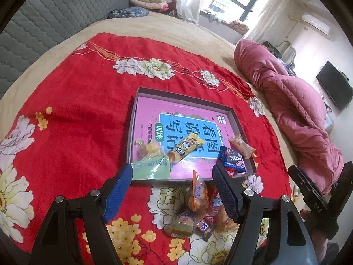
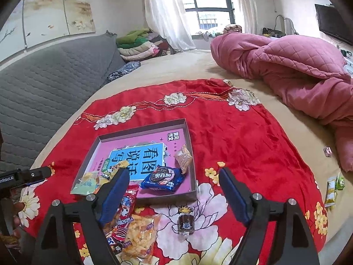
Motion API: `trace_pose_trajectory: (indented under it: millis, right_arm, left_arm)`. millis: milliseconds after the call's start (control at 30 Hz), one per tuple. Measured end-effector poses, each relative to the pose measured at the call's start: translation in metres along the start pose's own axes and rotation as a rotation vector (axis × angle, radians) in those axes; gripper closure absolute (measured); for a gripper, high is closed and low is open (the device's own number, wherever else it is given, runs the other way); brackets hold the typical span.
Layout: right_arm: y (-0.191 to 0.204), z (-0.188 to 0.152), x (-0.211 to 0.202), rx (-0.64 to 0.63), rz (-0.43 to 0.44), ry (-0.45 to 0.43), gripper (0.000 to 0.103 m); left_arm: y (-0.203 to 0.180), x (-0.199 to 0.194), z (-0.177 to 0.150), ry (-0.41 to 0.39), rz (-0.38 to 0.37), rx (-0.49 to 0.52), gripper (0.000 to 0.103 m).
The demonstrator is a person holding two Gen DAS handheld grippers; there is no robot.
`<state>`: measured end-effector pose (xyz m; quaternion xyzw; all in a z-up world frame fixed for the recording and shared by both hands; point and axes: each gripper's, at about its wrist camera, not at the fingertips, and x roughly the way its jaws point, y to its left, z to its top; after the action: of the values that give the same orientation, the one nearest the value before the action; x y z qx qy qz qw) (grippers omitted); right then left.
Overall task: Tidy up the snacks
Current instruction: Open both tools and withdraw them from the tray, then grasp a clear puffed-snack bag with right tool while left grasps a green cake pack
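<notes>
Both tools hang with fingers spread wide and nothing between them — the left tool (image 1: pixel 173 175) at the bottom of its frame over a heap of loose snacks (image 1: pixel 198 212) on the red floral cloth (image 1: pixel 77 114), the right tool (image 2: pixel 174 182) low in its frame. A shallow box (image 1: pixel 141 92) sits mid-frame on the cloth, lined by a pink book cover, and holds a yellow bar (image 1: pixel 187 149), a blue cookie pack (image 1: pixel 232 158), an orange packet (image 1: pixel 241 146) and a pale green packet (image 1: pixel 154 165). In the right view a small dark snack (image 2: pixel 186 223) lies alone below the box, an orange crisp bag (image 2: pixel 139 236) at lower left — a pink quilt (image 2: pixel 297 72) fills the upper right of the bed.
</notes>
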<state>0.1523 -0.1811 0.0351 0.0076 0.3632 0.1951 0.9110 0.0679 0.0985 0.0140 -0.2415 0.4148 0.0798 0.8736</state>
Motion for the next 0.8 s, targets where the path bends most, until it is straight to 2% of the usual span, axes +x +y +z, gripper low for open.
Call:
trace_pose_trajectory:
  millis: [800]
  right_arm:
    - [0.006, -0.01, 0.002, -0.006, 0.019, 0.013, 0.02]
  left_arm:
    - [-0.01, 0.013, -0.018, 0.065, -0.025, 0.01, 0.027]
